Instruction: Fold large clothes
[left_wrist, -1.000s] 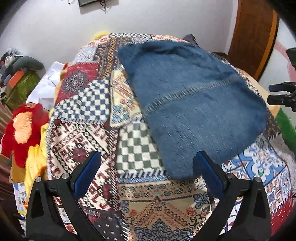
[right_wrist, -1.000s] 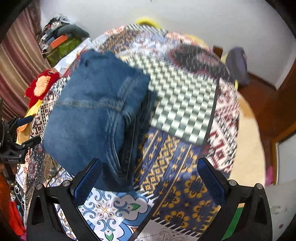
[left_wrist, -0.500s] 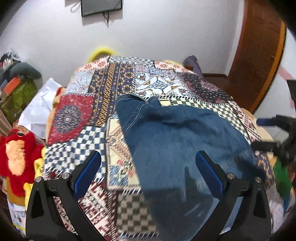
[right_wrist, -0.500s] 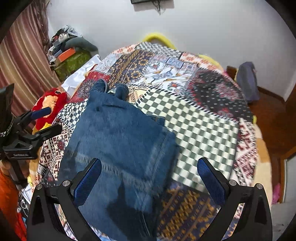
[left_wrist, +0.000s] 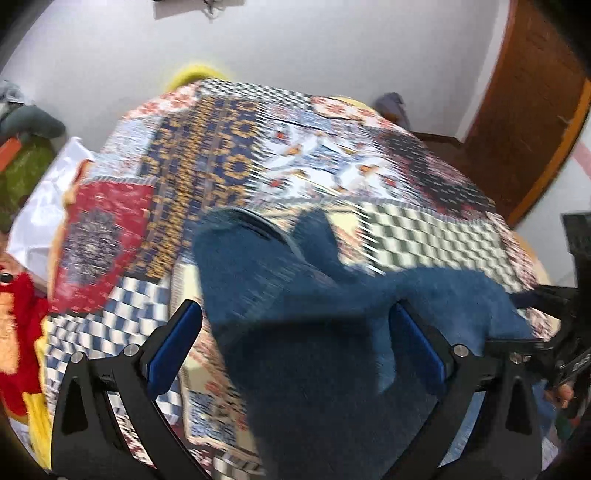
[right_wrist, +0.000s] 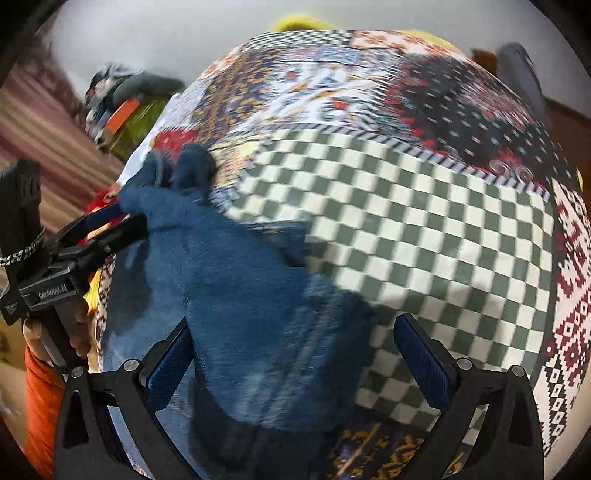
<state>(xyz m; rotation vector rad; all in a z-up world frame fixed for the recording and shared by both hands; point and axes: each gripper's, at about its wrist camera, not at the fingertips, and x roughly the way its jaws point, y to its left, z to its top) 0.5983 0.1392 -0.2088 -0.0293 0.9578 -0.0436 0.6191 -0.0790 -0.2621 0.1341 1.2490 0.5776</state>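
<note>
A folded pair of blue jeans (left_wrist: 317, 332) lies on the patchwork bedspread (left_wrist: 207, 166), with its leg ends pointing away from me. My left gripper (left_wrist: 295, 343) is open, its blue pads standing either side of the near denim without closing on it. My right gripper (right_wrist: 299, 358) is open too, with the jeans (right_wrist: 240, 288) between its left pad and the middle. The left gripper also shows at the left of the right wrist view (right_wrist: 110, 225), at the jeans' far side. Both views are motion-blurred.
A red and orange soft toy (left_wrist: 14, 321) and white cloth (left_wrist: 40, 206) lie left of the bed. A pile of clutter (right_wrist: 125, 99) stands by the wall. A wooden door (left_wrist: 532, 103) is at the right. A dark bag (right_wrist: 517, 70) sits by the far corner.
Both grippers have come in low over the jeans and closer together. The jeans now fill the near part of both views. Both stay open.
</note>
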